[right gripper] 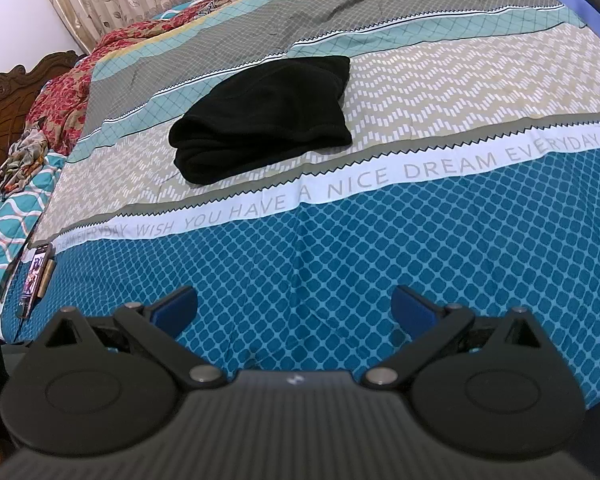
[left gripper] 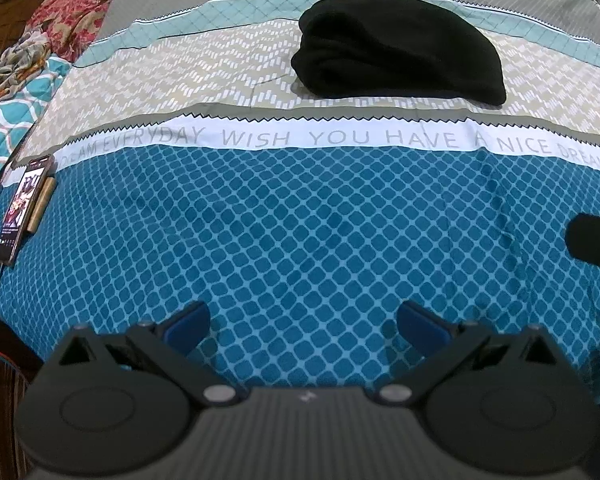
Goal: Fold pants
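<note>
Black pants (left gripper: 400, 48) lie folded into a compact bundle on the beige zigzag band of the bedspread, far ahead of both grippers; in the right wrist view the pants (right gripper: 268, 116) sit up and to the left. My left gripper (left gripper: 304, 320) is open over the blue diamond part of the bedspread (left gripper: 300, 232), blue pads wide apart, nothing between them. My right gripper (right gripper: 296, 308) is likewise open and holds nothing, hovering over the bedspread (right gripper: 380, 248) near the bed's front edge.
A lit phone (left gripper: 24, 208) with a cable lies at the bed's left edge, also seen as the phone (right gripper: 36, 276). Crumpled floral fabrics (left gripper: 64, 16) pile at the far left by a carved wooden headboard (right gripper: 12, 96). A dark object (left gripper: 596, 240) pokes in from the right.
</note>
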The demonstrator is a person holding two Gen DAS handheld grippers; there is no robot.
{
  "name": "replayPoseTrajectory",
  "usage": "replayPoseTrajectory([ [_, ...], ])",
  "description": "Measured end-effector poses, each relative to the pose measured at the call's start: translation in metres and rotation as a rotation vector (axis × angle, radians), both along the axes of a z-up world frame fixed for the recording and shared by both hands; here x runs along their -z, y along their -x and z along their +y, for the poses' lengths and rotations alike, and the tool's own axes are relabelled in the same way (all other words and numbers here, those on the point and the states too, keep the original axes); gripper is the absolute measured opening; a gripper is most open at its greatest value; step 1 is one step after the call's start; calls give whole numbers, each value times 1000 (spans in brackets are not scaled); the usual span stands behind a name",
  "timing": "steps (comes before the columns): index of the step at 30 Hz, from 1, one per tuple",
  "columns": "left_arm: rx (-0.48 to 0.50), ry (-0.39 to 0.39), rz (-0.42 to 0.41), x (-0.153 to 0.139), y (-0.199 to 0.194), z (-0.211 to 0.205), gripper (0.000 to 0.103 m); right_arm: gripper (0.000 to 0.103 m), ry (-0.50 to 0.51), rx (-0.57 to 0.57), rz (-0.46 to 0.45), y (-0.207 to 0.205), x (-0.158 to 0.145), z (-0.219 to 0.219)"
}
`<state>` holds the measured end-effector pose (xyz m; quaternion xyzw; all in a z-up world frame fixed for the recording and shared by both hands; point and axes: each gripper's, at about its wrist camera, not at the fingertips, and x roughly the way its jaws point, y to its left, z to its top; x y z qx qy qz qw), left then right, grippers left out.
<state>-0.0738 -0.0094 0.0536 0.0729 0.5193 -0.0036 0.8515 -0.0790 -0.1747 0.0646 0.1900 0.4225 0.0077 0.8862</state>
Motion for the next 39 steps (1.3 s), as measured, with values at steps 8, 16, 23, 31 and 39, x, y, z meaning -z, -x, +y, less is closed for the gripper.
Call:
replayPoseTrajectory([
  [8,-2,-8,1,1,0,-2,103,103,0,0,0,0,0,0],
  [16,-3,-10,1,1,-1,-2,103,103,-2,3,0,0,0,1],
  [23,-2,-11,1,1,-1,-1,103,103,-2,2,1,0,0,0],
  [31,-2,-11,1,0,0,-2,103,103,-2,2,1,0,0,0],
  [39,16,4,-11,-2,2,-3,103,103,0,5,-7,1,1,-2],
])
